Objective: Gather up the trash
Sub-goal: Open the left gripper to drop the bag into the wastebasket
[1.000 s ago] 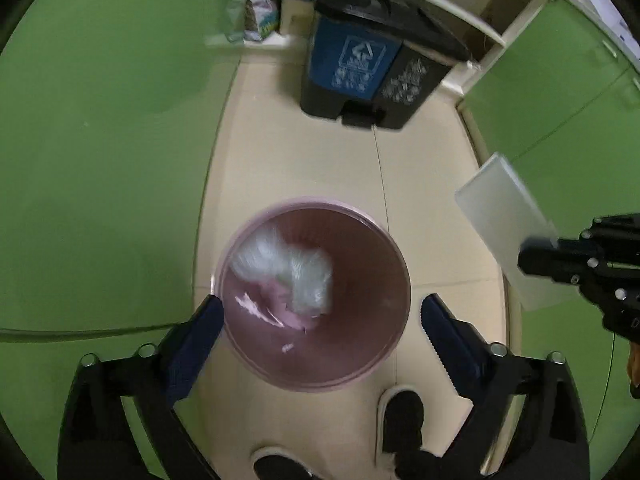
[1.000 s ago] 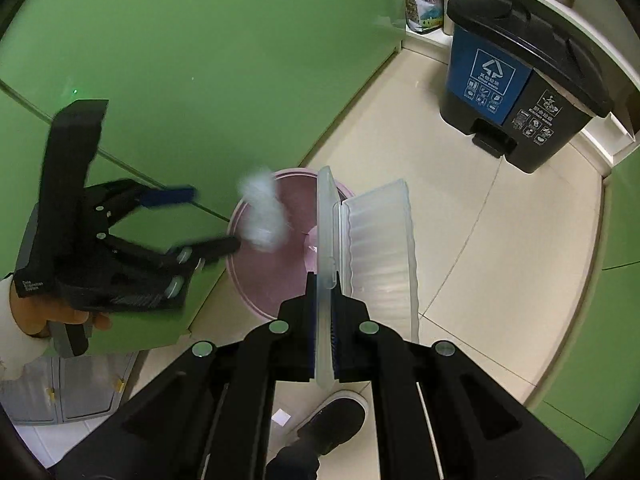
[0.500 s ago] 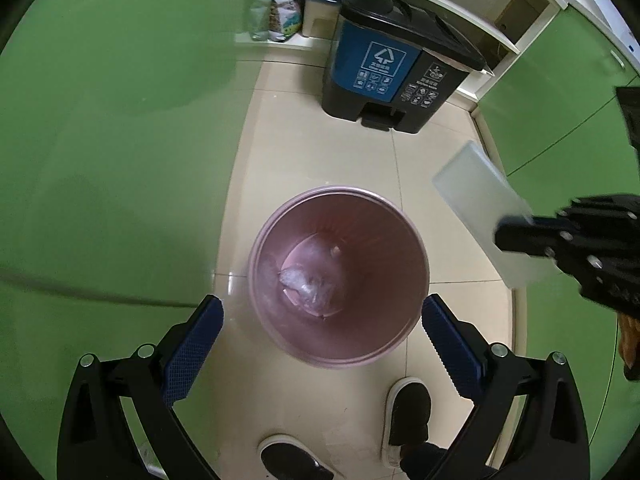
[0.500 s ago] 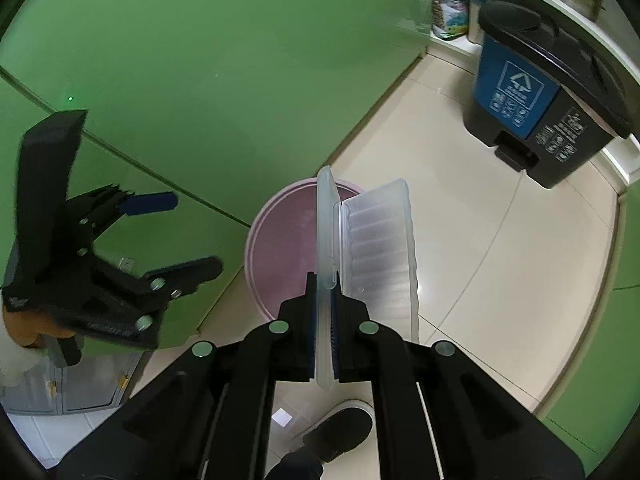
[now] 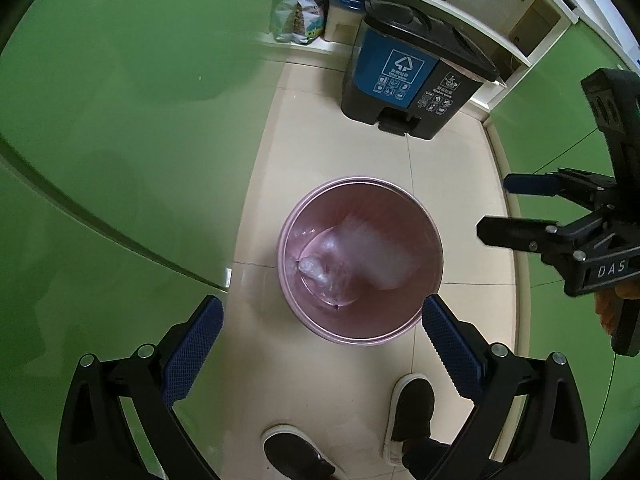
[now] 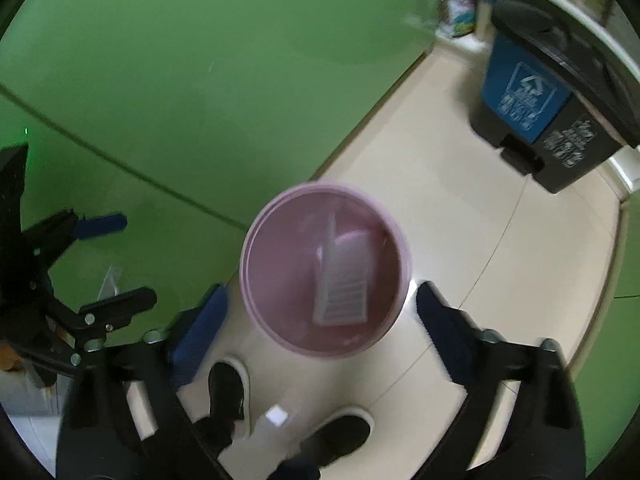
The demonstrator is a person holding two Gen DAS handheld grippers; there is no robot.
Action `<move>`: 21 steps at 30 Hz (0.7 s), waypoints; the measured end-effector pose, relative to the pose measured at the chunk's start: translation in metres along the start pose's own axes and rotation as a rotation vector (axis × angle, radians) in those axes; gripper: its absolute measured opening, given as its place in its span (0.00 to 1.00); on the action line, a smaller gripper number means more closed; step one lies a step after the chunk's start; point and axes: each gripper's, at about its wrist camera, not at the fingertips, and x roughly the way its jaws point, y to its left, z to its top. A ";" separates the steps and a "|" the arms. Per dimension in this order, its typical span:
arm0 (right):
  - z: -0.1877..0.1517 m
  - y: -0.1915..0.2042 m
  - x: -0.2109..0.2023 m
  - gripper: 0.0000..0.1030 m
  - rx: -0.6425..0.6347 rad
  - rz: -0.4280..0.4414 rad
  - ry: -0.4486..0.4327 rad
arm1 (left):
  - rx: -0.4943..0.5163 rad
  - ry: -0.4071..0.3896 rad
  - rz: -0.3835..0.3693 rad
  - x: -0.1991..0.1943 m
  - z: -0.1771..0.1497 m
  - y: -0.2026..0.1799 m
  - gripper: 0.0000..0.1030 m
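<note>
A pink waste bin [image 5: 426, 236] stands on the tiled floor below both grippers. Inside it lies a clear plastic clamshell box [image 5: 378, 256], blurred, beside a crumpled clear wrapper [image 5: 316, 270]. My left gripper [image 5: 320, 312] hangs open above the bin's near rim with nothing between its blue pads. My right gripper [image 6: 320, 296] is opening its jaws wide over the bin [image 6: 256, 236], and the clamshell box [image 6: 344, 284] is down in the bin, clear of the pads. Each gripper shows in the other's view: right gripper [image 5: 494, 208], left gripper [image 6: 134, 260].
A blue and black pedal bin [image 5: 408, 80] stands farther along the floor under a white shelf holding bags [image 5: 298, 20]. Green cabinet fronts [image 5: 120, 120] line both sides of the narrow floor. The person's black shoes [image 5: 412, 404] are just below the pink bin.
The right gripper, shut on the clear clamshell box before, has opened and the box has dropped into the pink bin. The wrapper from the left gripper has settled at the bottom.
</note>
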 end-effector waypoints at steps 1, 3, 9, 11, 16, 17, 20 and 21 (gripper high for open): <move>-0.001 -0.002 0.000 0.94 0.007 -0.022 0.010 | 0.001 0.001 0.000 0.000 0.000 0.000 0.93; -0.003 -0.006 -0.001 0.94 0.029 -0.030 0.016 | 0.003 0.004 0.002 0.001 0.000 -0.001 0.93; -0.013 -0.009 -0.015 0.94 0.049 -0.052 0.017 | 0.023 0.009 0.002 -0.008 0.002 -0.009 0.93; -0.016 -0.009 -0.028 0.94 0.053 -0.063 0.014 | 0.030 0.008 0.000 -0.017 0.002 -0.014 0.93; -0.020 -0.002 -0.083 0.94 0.078 -0.083 -0.002 | 0.044 -0.008 -0.011 -0.062 0.011 -0.034 0.93; -0.019 0.000 -0.096 0.94 0.078 -0.087 -0.007 | 0.049 -0.012 -0.012 -0.071 0.010 -0.037 0.93; -0.021 0.010 -0.144 0.94 0.082 -0.093 -0.027 | 0.051 -0.023 -0.011 -0.112 0.014 -0.050 0.93; -0.021 0.014 -0.159 0.94 0.081 -0.094 -0.031 | 0.047 -0.025 -0.011 -0.125 0.015 -0.054 0.93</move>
